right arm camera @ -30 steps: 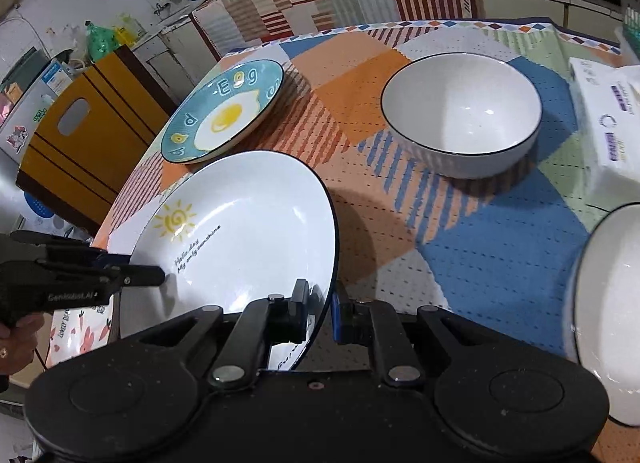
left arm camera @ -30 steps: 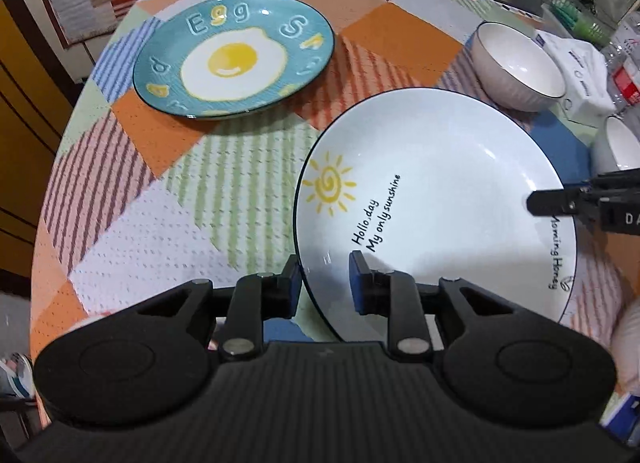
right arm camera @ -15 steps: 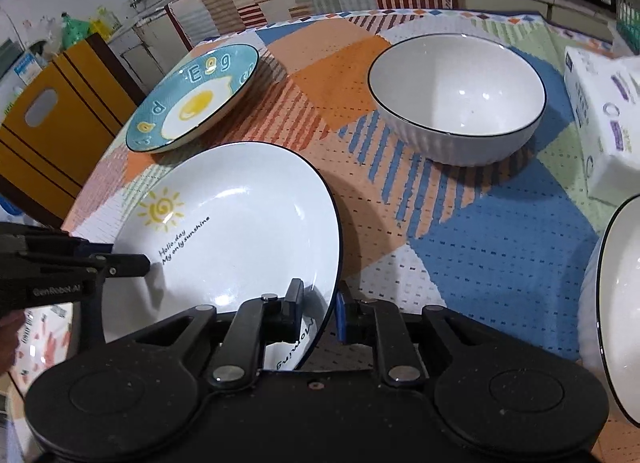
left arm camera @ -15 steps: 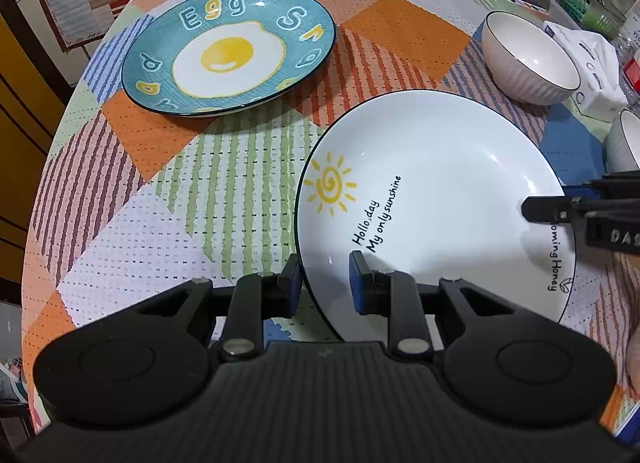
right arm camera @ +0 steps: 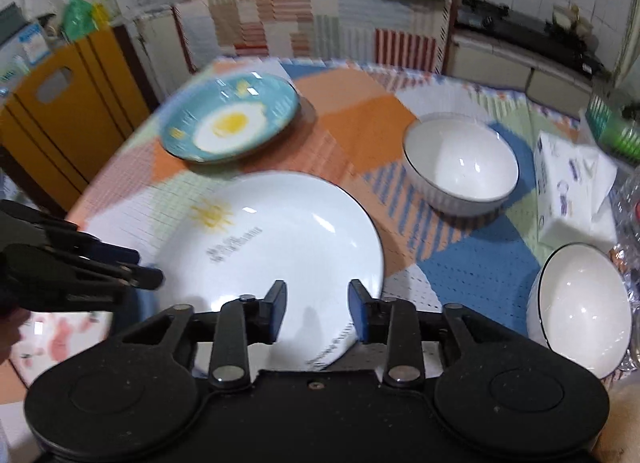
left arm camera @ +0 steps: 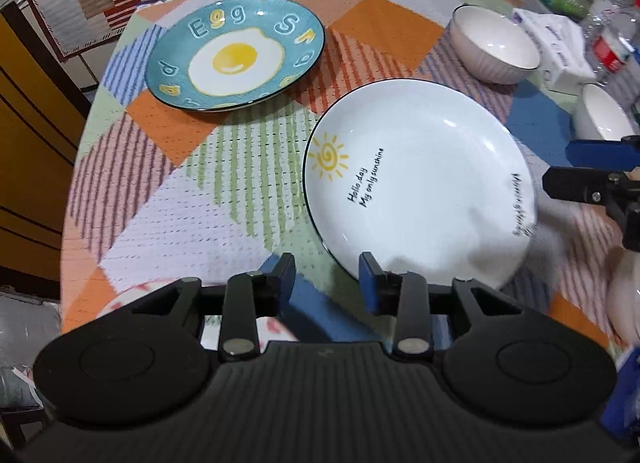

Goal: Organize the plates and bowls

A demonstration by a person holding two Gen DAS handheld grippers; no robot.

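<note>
On the patchwork tablecloth (left arm camera: 224, 199), near the middle of the table, lies the white sun plate (left arm camera: 424, 183), flat and free of both tools. Its near rim sits just ahead of the left gripper (left arm camera: 327, 277), whose jaws are opening with only cloth between them; the right-hand blue pad stands close to the plate's edge without pressing on it. From the other side, the right gripper (right arm camera: 317, 313) looks over the same plate (right arm camera: 276, 247); its jaws are opening too, standing above the plate's near rim with nothing pinched.

Judging by this, the step in hand is the release of the sun plate, set down in its place. What follows is probably another pickup. The egg plate (left arm camera: 236, 53) rests farther back on the left, well apart from the sun plate. A white bowl (right arm camera: 460, 163) sits beyond the sun plate on the right, and a second white bowl (right arm camera: 580, 307) lies near the right gripper, by a tissue pack (right arm camera: 568, 191).

A next move calls for both tools to lift clear of the rim, then approach a bowl or the egg plate at its edge with jaws wide enough to straddle it.
</note>
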